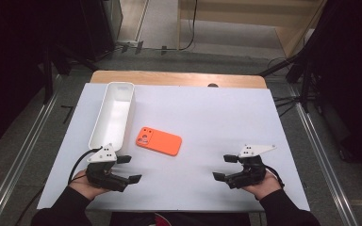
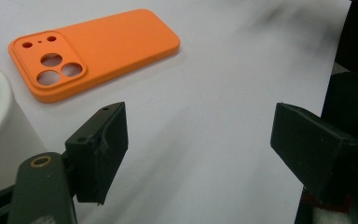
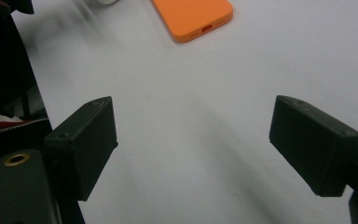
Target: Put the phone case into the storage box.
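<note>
Orange phone case (image 1: 159, 141) lying flat on the white bench (image 1: 217, 117), untouched, camera cut-outs facing up.

Left hand-held gripper (image 1: 127, 168) rests at seven o'clock, right hand-held gripper (image 1: 225, 167) at five o'clock; both gape released, nothing between their jaws. The case lies at ten o'clock of the left jaws, just beside the white tray (image 1: 114, 113). In the right gripper view its camera end is cut off at the top edge, and the tray there is a blurred sliver.
</note>
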### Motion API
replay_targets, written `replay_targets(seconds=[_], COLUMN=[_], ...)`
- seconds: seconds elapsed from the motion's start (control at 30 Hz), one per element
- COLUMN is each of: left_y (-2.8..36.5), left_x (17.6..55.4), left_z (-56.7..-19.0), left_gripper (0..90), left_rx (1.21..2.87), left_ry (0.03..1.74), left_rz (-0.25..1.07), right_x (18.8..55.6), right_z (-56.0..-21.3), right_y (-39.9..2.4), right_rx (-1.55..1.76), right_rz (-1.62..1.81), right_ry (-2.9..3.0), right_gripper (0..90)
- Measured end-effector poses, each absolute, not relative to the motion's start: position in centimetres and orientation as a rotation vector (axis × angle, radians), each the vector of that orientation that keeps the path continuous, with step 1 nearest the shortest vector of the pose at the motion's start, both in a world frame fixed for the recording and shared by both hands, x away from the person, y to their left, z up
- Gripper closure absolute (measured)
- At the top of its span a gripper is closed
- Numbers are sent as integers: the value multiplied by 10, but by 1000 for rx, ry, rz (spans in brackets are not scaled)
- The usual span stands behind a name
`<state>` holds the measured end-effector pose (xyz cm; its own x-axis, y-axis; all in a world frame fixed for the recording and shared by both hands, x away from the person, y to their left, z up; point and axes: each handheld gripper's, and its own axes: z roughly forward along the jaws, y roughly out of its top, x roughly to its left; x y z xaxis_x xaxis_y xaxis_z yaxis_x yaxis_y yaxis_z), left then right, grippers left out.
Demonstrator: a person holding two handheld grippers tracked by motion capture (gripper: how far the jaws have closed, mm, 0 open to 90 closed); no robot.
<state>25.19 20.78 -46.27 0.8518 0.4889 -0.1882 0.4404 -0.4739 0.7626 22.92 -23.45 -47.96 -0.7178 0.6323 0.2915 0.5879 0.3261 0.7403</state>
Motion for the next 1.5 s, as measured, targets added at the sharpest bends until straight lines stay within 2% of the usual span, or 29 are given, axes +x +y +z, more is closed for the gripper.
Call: replay_targets(seconds=[1.5], left_y=[209], left_x=[251], left_z=[-462], left_gripper=[191], left_rx=[2138], left_ry=[656], left_rz=[72], right_x=[234], right_z=[-482], right_y=[-237], right_rx=[1174], right_rz=[1372], right_ry=[2523], right_gripper=[138])
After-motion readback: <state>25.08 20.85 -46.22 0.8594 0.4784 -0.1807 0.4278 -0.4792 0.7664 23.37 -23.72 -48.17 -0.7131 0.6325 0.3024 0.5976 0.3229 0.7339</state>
